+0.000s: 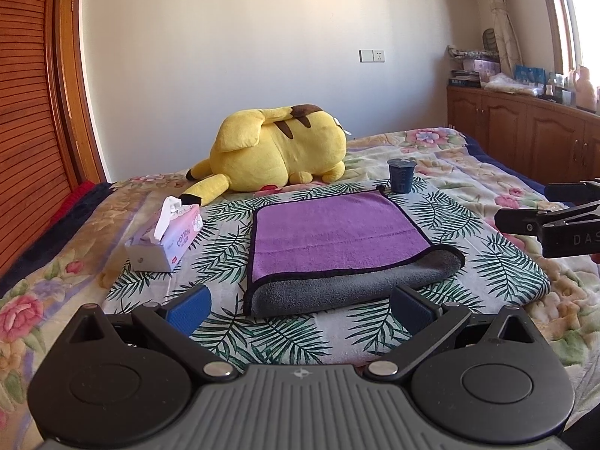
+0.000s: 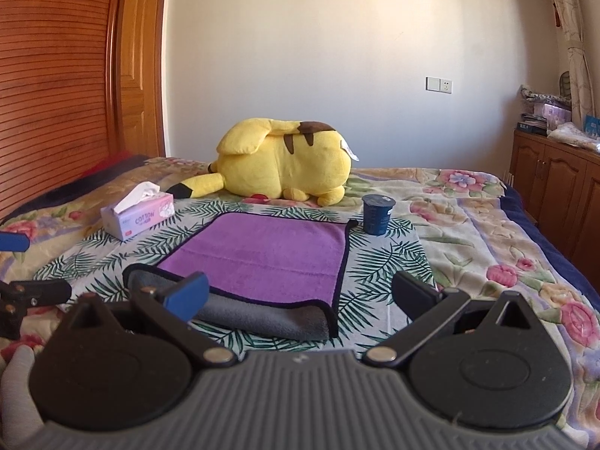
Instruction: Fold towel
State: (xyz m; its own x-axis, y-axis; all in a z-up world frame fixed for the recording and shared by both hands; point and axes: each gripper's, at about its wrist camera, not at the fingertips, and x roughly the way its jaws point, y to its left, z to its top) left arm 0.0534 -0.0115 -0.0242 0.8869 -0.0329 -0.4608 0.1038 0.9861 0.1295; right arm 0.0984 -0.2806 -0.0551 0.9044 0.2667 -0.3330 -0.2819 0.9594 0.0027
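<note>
A purple towel (image 1: 333, 230) with grey backing and black trim lies folded over on the leaf-print cloth (image 1: 498, 258) on the bed; the grey fold faces me. It also shows in the right wrist view (image 2: 262, 255). My left gripper (image 1: 300, 307) is open and empty, just short of the towel's near grey edge. My right gripper (image 2: 300, 296) is open and empty, hovering at the towel's near edge, its left finger (image 2: 187, 294) over the grey fold. The right gripper shows at the right edge of the left wrist view (image 1: 525, 206).
A yellow plush toy (image 1: 277, 150) lies behind the towel. A tissue box (image 1: 165, 240) stands to its left and a dark blue cup (image 1: 401, 176) at its far right corner. A wooden cabinet (image 1: 525, 131) lines the right wall; a slatted wardrobe (image 1: 30, 131) stands left.
</note>
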